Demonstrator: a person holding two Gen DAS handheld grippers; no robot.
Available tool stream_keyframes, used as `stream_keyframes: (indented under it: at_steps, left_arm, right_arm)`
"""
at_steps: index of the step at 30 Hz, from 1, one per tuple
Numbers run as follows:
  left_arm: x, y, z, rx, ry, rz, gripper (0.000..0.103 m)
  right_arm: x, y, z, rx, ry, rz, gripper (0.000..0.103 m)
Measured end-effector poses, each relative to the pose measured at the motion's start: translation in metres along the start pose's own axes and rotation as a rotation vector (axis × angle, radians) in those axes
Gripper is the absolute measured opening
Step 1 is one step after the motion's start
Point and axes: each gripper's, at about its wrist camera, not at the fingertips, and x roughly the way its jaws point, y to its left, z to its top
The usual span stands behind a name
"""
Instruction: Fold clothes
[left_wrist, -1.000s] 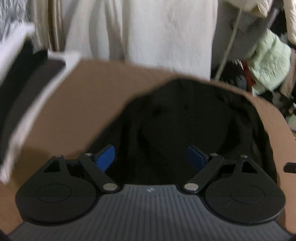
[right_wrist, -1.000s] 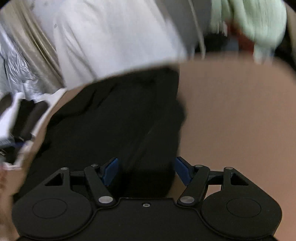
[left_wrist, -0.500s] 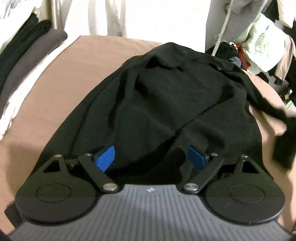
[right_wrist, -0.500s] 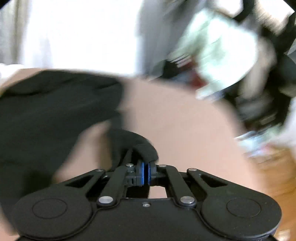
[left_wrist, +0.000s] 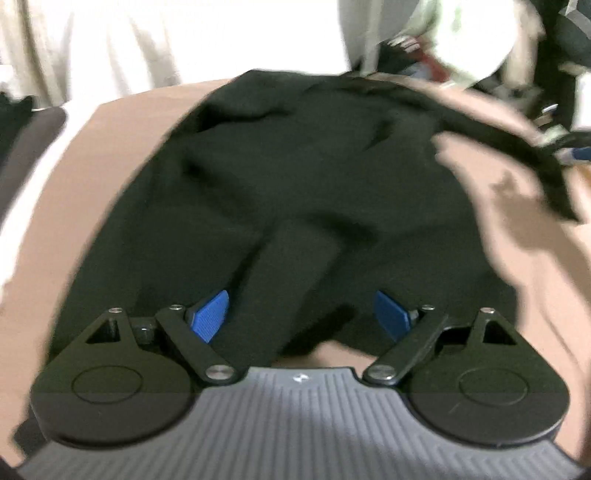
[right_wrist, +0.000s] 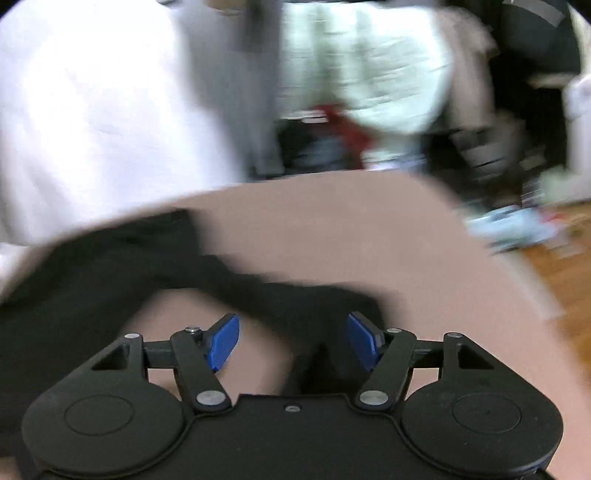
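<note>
**Right fingers letting go of the sleeve while the left stays spread over the black top**

Left wrist view: the left gripper is hanging over the black top, its blue fingers standing wide apart and gripping nothing. A fold of the cloth is running up between them, and the near hem is lying just ahead of the fingertips on the brown bed cover. Half a second ago the top filled the view in sharp focus; now the picture is blurring, and a bare patch of cover is showing beyond the right-hand finger. A long black sleeve is stretching out far to the right of the fingers, where earlier only its end was showing at the edge. A stack of folded clothes is sitting far to the left, and white cloth is hanging behind the bed.

Right wrist view: the right gripper is opening its jaws. Half a second ago the fingers were pinched tight on the sleeve's end; now the blue fingers are parting, and the sleeve is lying slack just ahead of and between them, touching neither pad as far as the blur allows. The body of the top is spreading away to the left of the fingers. Wooden floor is showing off to the right.
</note>
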Motion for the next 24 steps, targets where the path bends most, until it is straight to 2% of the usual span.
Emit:
stream_keyframes:
  at_steps: [2,3,5,6,8,10,11,12,13,14,15,17,19,21,22,24]
  left_arm:
    - [-0.002,0.013,-0.001,-0.063,-0.005,0.022,0.086]
    - [-0.004,0.021,-0.002,-0.097,-0.001,0.029,0.086]
    - [-0.008,0.036,-0.005,-0.157,0.005,0.04,0.086]
    - [-0.01,0.041,-0.007,-0.178,0.007,0.043,0.086]
    - [-0.01,0.051,-0.012,-0.21,0.019,0.024,0.086]
    - [-0.006,0.059,-0.016,-0.238,0.035,-0.007,0.086]
    - [-0.004,0.062,-0.017,-0.252,0.039,-0.024,0.086]
    - [-0.002,0.065,-0.017,-0.268,0.041,-0.04,0.086]
    - [0.0,0.066,-0.016,-0.279,0.039,-0.051,0.086]
    - [0.001,0.066,-0.015,-0.286,0.035,-0.055,0.086]
    - [-0.003,0.067,-0.015,-0.291,0.027,-0.053,0.086]
    - [-0.015,0.069,-0.016,-0.294,0.004,-0.059,0.086]
    - [-0.033,0.071,-0.016,-0.29,-0.026,-0.062,0.086]
    - [-0.048,0.074,-0.017,-0.291,-0.052,-0.057,0.086]
    - [-0.048,0.074,-0.02,-0.299,-0.044,-0.065,0.087]
    - [-0.043,0.075,-0.025,-0.321,-0.011,-0.094,0.088]
  right_arm:
    - [0.005,0.019,-0.014,0.02,0.12,0.213,0.081]
    - [0.011,0.03,-0.024,0.049,0.192,0.299,0.081]
    - [0.024,0.057,-0.048,0.124,0.309,0.405,0.081]
    - [0.029,0.07,-0.061,0.128,0.362,0.428,0.081]
    - [0.037,0.101,-0.086,0.069,0.452,0.404,0.081]
    - [0.04,0.116,-0.103,0.046,0.451,0.381,0.081]
    - [0.042,0.122,-0.112,0.062,0.453,0.416,0.082]
    - [0.049,0.127,-0.123,0.066,0.47,0.446,0.075]
    - [0.055,0.132,-0.133,0.069,0.487,0.475,0.039]
    - [0.059,0.136,-0.14,0.063,0.492,0.486,0.009]
    - [0.053,0.136,-0.138,0.04,0.45,0.459,0.009]
    - [0.021,0.129,-0.124,0.059,0.321,0.482,0.009]
    - [-0.033,0.124,-0.11,0.007,0.213,0.486,0.009]
    - [-0.074,0.113,-0.108,-0.058,0.179,0.381,0.009]
    - [-0.083,0.104,-0.112,-0.081,0.186,0.286,0.009]
    - [-0.074,0.089,-0.133,-0.053,0.257,0.142,0.009]
